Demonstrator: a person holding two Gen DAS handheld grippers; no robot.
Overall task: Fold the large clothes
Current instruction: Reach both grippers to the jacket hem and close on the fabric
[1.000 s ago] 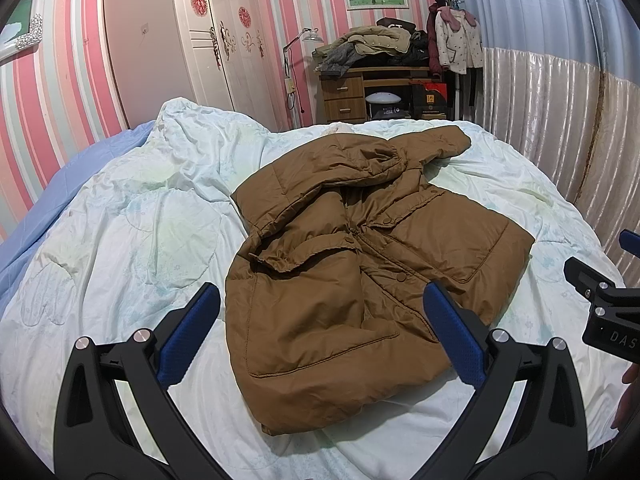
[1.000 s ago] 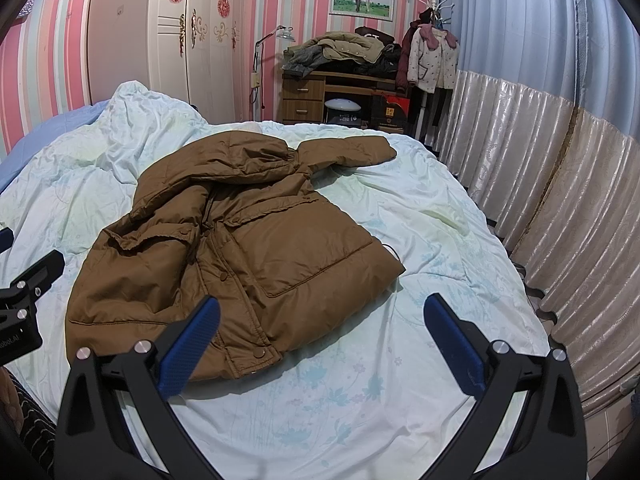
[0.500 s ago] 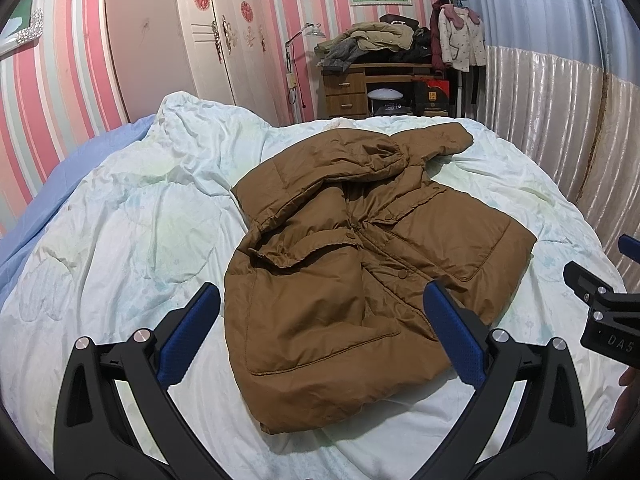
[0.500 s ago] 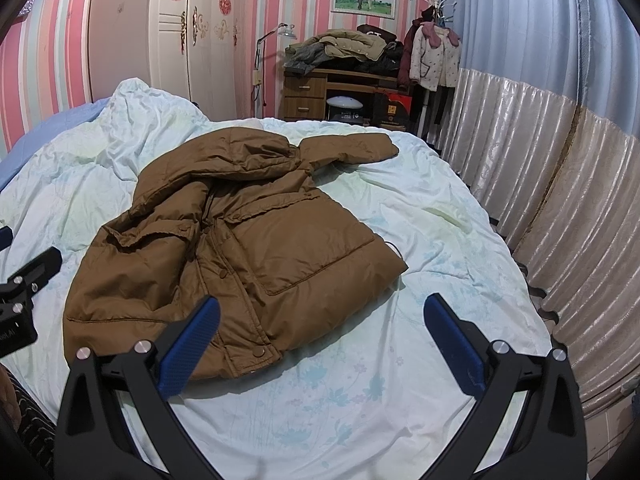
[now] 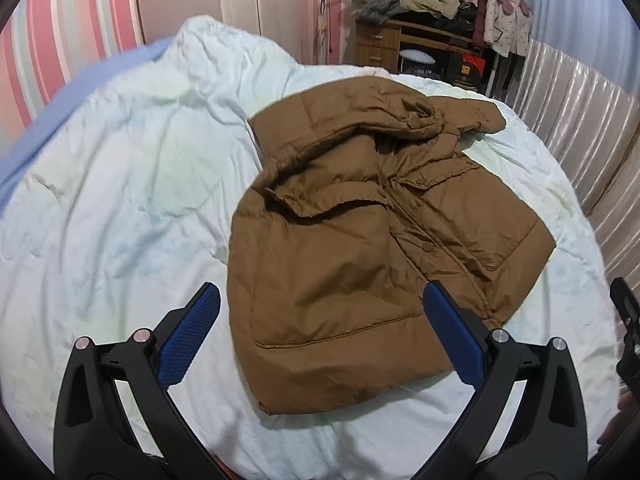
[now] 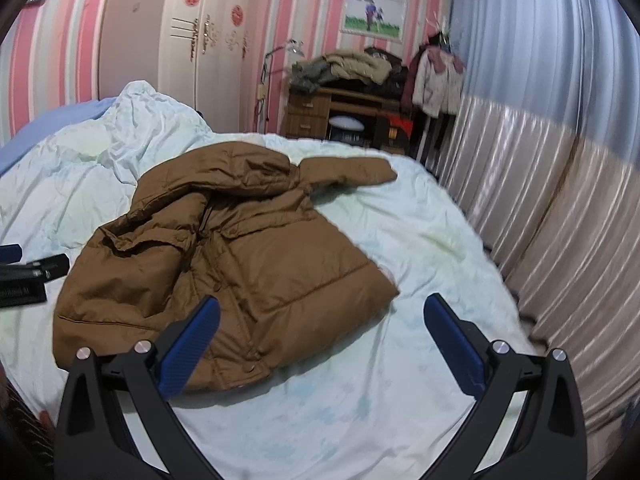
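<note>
A brown padded jacket (image 5: 360, 240) lies crumpled on the pale quilt of the bed (image 5: 120, 200), front side up, hood and one sleeve toward the far end. It also shows in the right wrist view (image 6: 240, 264). My left gripper (image 5: 320, 336) is open and empty, hovering above the jacket's near hem. My right gripper (image 6: 320, 340) is open and empty, above the jacket's near right corner and the quilt (image 6: 360, 420). The left gripper's body shows at the left edge of the right wrist view (image 6: 28, 280).
A padded wall panel (image 6: 560, 240) runs along the bed's right side. A wooden desk piled with clothes (image 6: 344, 100) and a coat rack (image 6: 436, 76) stand beyond the bed. A white wardrobe (image 6: 192, 40) stands at the back left.
Both grippers have moved forward and lower toward the jacket, which now looks larger and nearer. The jacket itself has not moved. Both grippers stay open.
</note>
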